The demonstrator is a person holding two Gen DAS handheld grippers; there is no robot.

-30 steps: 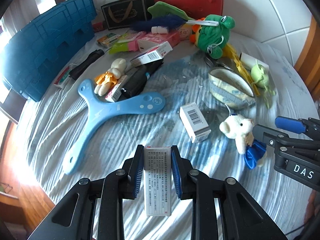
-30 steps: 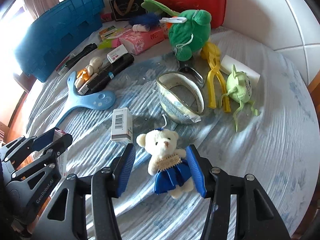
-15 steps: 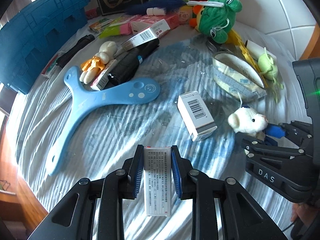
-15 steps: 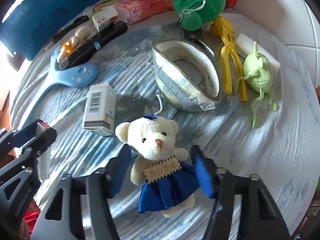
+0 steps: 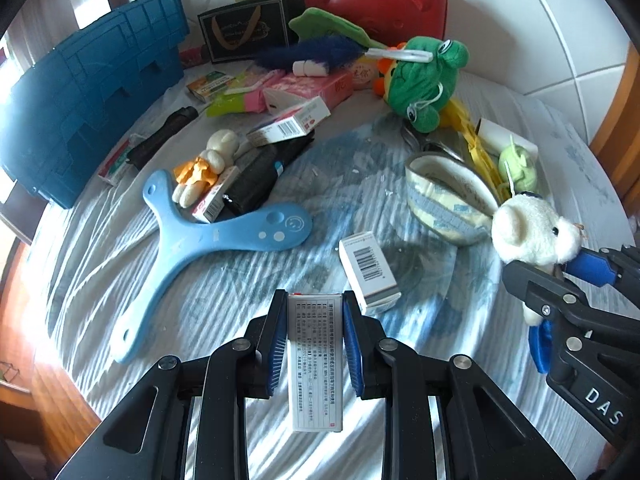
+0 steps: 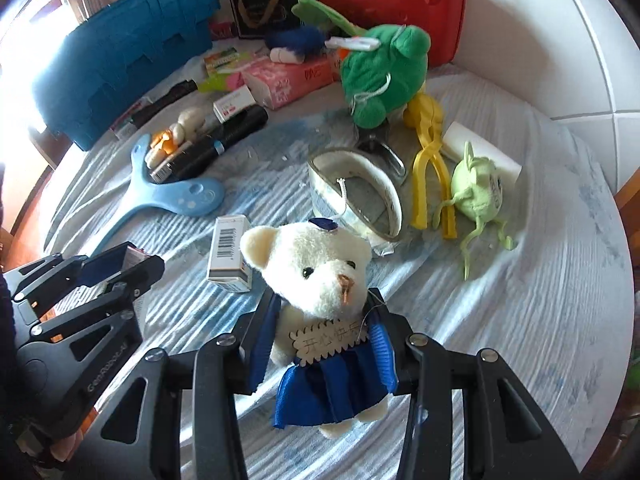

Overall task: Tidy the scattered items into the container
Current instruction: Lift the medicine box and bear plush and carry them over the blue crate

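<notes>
Now both grippers are loaded: the left gripper (image 5: 314,338) pinches a printed box (image 5: 316,364), and the right gripper (image 6: 322,344), jaws just closing, squeezes the white bear (image 6: 316,280). Carry both steadily toward the blue crate (image 6: 124,56) at ten o'clock, releasing only above its opening.

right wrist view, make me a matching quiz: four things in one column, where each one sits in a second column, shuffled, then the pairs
Things:
1. white teddy bear
2. green frog plush
3. barcode box
4. blue crate

Places:
A. far left edge of the bed
B. on the sheet just left of the bear's head
C. between the right gripper pads
D. in front of the red case

Pairs: 1-C, 2-D, 3-B, 4-A
</notes>
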